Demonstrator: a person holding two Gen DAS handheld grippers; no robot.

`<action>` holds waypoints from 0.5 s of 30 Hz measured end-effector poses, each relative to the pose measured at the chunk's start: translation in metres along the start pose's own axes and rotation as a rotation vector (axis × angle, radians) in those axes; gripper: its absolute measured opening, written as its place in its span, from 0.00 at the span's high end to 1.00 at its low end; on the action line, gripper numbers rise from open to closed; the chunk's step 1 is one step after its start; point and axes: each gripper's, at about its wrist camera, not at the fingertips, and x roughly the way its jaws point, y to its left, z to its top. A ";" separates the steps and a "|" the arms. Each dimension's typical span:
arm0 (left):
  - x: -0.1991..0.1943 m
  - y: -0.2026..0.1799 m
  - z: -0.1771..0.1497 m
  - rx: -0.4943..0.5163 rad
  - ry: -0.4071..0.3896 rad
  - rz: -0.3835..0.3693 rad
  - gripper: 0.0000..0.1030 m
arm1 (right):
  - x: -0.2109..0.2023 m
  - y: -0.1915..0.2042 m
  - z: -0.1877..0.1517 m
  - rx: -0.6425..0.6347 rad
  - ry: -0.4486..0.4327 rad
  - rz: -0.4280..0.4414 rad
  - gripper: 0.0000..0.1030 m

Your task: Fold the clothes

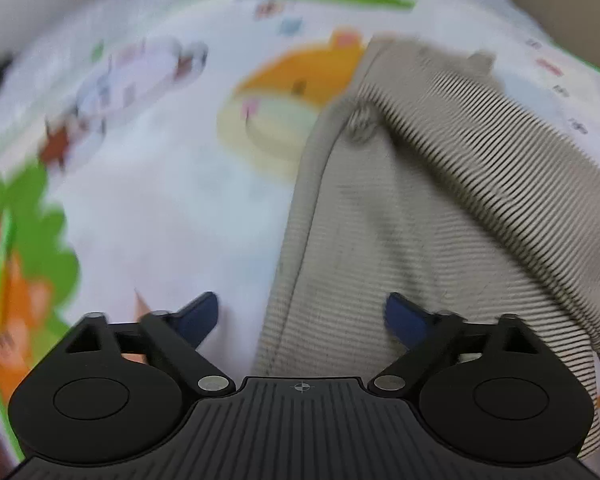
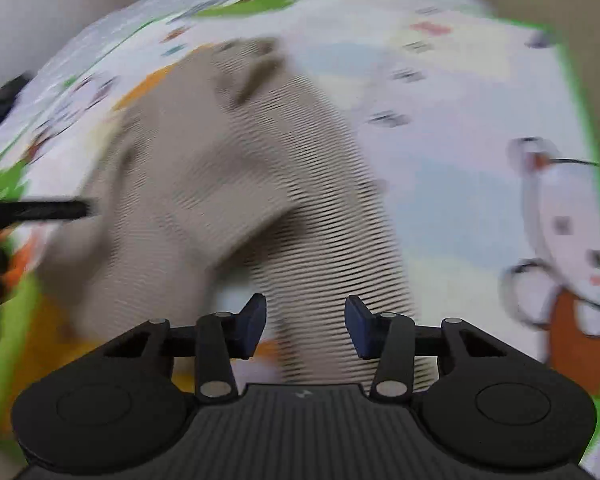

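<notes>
The striped beige garment [image 1: 440, 208] was laid on a cartoon-printed play mat [image 1: 148, 200], its ribbed cloth bunched into a raised fold running across the upper part. In the left wrist view its long straight edge was seen running from the near side away toward the middle of the mat, presumably smoothed that way so that a clean fold line could be taken from it. In the right wrist view the garment [image 2: 228, 184] was heaped toward the left, with a narrower strip trailing down toward the camera.

The left gripper [image 1: 302, 314] was held over that straight edge, one blue pad above the bare mat and the other above the cloth, so that the hem lay between the jaws. The jaws were spread wide and no cloth was pinched; they were judged released, poised to take the edge.

The right gripper [image 2: 306, 326] was held above the trailing strip, which passed between its jaws. A gap appeared on each side of the cloth, so the jaws were read as partly drawn in but not clenched on it, though heavy blur made contact hard to rule out.

A dark bar, probably part of the other tool, was seen at the left margin of the right wrist view. Beyond the mat's green border [image 2: 580, 120] only a plain pale surround was made out.
</notes>
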 end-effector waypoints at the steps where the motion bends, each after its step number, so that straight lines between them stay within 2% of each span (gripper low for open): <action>1: 0.000 0.004 -0.005 -0.019 -0.002 -0.016 0.17 | 0.002 0.010 -0.001 -0.022 0.028 0.024 0.50; 2: -0.002 0.005 -0.010 -0.018 -0.011 -0.023 0.20 | 0.005 0.020 -0.003 -0.045 0.047 0.021 0.45; 4: -0.007 0.004 -0.018 0.008 -0.031 -0.031 0.35 | 0.015 0.039 -0.015 -0.101 0.063 -0.039 0.44; 6: -0.014 0.005 -0.027 0.036 -0.052 -0.039 0.62 | 0.024 0.051 -0.028 -0.147 0.062 -0.087 0.44; 7: -0.018 0.005 -0.030 0.050 -0.065 -0.033 0.67 | 0.029 0.057 -0.030 -0.162 0.050 -0.107 0.44; 8: -0.020 0.006 -0.032 0.058 -0.076 -0.026 0.76 | 0.032 0.062 -0.030 -0.176 0.027 -0.120 0.52; 9: -0.021 0.010 -0.034 0.050 -0.080 -0.021 0.81 | 0.034 0.066 -0.027 -0.194 0.000 -0.120 0.63; 10: -0.022 0.015 -0.035 0.031 -0.079 -0.019 0.82 | 0.034 0.068 -0.021 -0.208 -0.028 -0.107 0.88; 11: -0.023 0.022 -0.034 0.010 -0.077 -0.019 0.83 | 0.033 0.069 -0.014 -0.208 -0.053 -0.114 1.00; 13: -0.026 0.035 -0.033 -0.018 -0.073 -0.016 0.84 | 0.019 0.059 0.002 -0.182 -0.133 -0.164 1.00; 15: -0.028 0.044 -0.034 -0.023 -0.073 -0.009 0.83 | -0.004 0.042 0.019 -0.147 -0.204 -0.179 1.00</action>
